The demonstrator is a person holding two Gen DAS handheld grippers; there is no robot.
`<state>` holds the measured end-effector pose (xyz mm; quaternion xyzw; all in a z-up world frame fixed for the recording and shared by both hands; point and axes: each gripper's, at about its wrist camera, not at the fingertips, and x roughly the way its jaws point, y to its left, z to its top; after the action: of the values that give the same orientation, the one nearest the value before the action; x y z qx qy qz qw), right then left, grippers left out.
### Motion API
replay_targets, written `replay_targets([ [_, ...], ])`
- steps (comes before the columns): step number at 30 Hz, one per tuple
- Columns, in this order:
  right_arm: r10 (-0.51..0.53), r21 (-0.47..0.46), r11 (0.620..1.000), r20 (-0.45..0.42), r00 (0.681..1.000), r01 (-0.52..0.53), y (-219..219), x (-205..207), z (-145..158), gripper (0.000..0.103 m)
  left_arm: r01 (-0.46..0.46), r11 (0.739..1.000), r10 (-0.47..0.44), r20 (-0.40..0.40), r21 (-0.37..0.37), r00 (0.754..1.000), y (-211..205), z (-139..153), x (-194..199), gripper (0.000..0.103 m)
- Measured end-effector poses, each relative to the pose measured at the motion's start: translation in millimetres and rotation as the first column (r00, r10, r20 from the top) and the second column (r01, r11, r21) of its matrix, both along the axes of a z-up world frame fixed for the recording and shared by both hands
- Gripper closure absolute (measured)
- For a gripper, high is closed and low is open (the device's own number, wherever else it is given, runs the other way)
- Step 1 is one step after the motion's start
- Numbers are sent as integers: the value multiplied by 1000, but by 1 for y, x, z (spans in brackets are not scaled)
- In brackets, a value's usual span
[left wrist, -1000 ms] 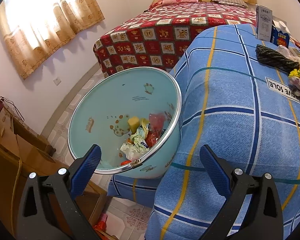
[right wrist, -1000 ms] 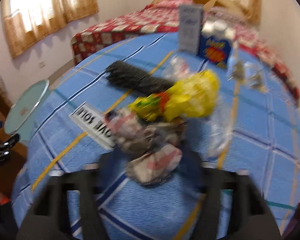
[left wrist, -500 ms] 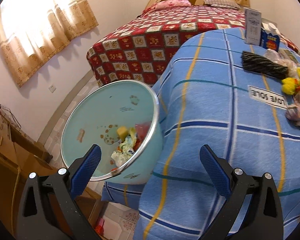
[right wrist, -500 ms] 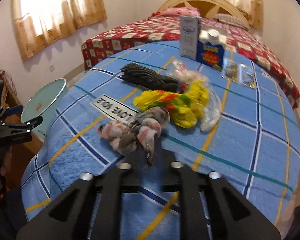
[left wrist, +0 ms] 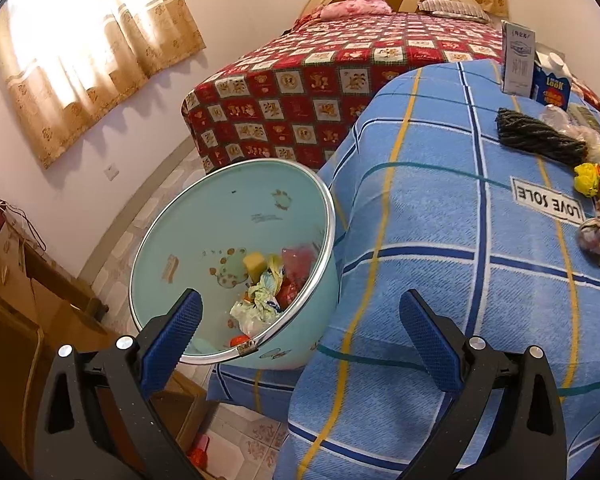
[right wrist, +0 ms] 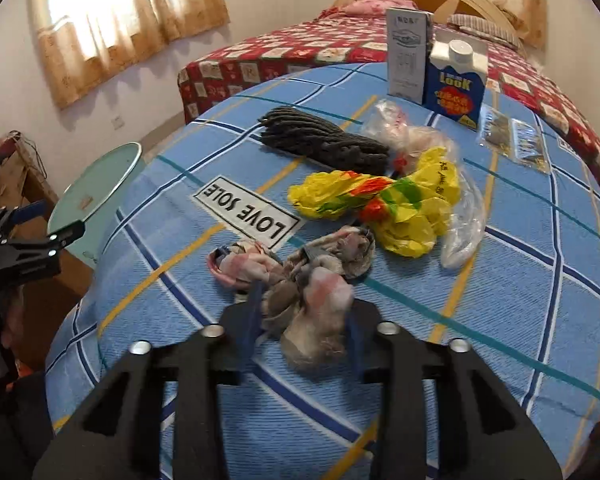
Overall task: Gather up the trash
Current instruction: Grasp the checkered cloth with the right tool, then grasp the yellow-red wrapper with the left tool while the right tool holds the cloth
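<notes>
Left wrist: left claw (left wrist: pixel 300 334) was held wide open, gripping nothing, parked beside the bin (left wrist: pixel 236 264) ahead-left, probably kept ready to receive trash.

Right wrist: right claw (right wrist: pixel 300 320) was closed onto the crumpled rag (right wrist: pixel 300 280), bunched between its fingers on the table (right wrist: pixel 500 300); yellow bag (right wrist: pixel 380 200) lay just beyond.
</notes>
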<state>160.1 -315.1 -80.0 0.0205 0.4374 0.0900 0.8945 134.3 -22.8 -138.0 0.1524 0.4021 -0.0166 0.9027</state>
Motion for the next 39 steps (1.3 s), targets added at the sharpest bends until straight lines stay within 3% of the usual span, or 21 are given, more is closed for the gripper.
replay_targets([
  [2,5,21,1000,23,1000,-5,-1,-8,6,84,3,1000,-3,4,-1,1000,-3,1,0,6],
  [6,-27,45,999,100,995,23,-9,-29,24,86,26,1000,-26,4,-16,1000,-20,6,1,6],
  [11,-197,87,979,203,959,183,-51,-57,44,86,101,994,-100,31,-38,995,-67,19,-3,6],
  [18,-401,92,916,201,894,390,-117,-72,36,85,228,972,-226,33,-64,974,-153,21,-3,6],
  [22,-469,106,883,183,864,457,-150,-79,25,85,266,961,-266,15,-71,964,-189,13,1,6],
  [28,-496,124,868,170,852,481,-179,-85,16,85,298,953,-299,-18,-61,954,-224,0,7,6],
  [34,-483,133,875,167,860,466,-176,-87,13,84,322,945,-325,-61,-60,944,-241,-9,15,7],
  [37,-472,132,881,162,867,455,-170,-85,12,83,339,939,-342,-67,-54,937,-245,-12,16,13],
  [39,-464,131,885,160,871,447,-167,-84,11,83,359,931,-364,-86,-70,927,-247,-14,17,41],
])
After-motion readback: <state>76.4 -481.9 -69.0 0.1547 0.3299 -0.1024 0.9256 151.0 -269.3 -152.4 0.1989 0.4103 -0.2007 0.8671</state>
